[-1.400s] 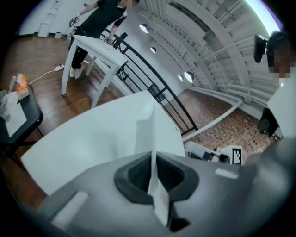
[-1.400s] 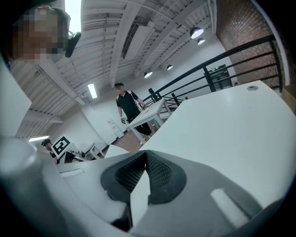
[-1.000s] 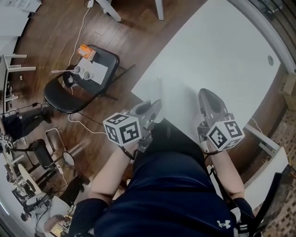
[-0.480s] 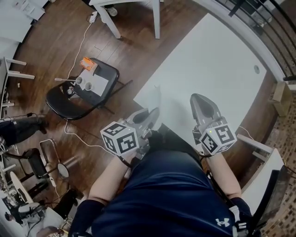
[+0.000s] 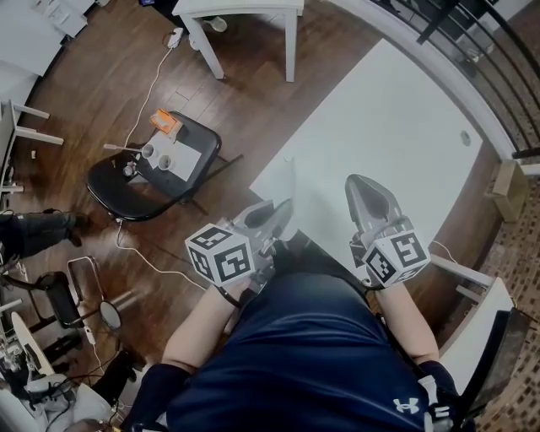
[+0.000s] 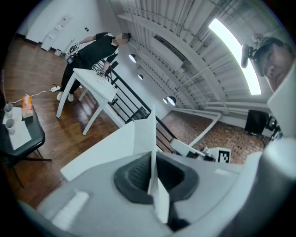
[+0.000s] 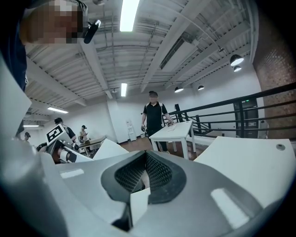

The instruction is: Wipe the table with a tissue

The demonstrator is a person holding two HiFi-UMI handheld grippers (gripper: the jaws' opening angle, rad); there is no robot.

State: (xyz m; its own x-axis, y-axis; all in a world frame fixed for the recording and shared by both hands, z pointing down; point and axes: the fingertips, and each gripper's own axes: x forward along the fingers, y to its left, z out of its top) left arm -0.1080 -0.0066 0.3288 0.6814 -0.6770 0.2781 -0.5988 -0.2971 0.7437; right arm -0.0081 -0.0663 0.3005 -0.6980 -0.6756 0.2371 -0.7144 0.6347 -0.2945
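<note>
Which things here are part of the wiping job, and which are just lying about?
Job in hand:
- tissue, pinched in the shut left gripper
- white table
- right gripper, jaws together

Lying about:
- black chair holding cups, paper and an orange box
- small white table

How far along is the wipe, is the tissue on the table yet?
Done: the left gripper is shut on the tissue, which stands upright from its jaws. In hand: both grippers hover at the near edge of the white table; the right gripper is shut on a small white scrap. Left: all the wiping; the tissue isn't laid on the tabletop yet.
</note>
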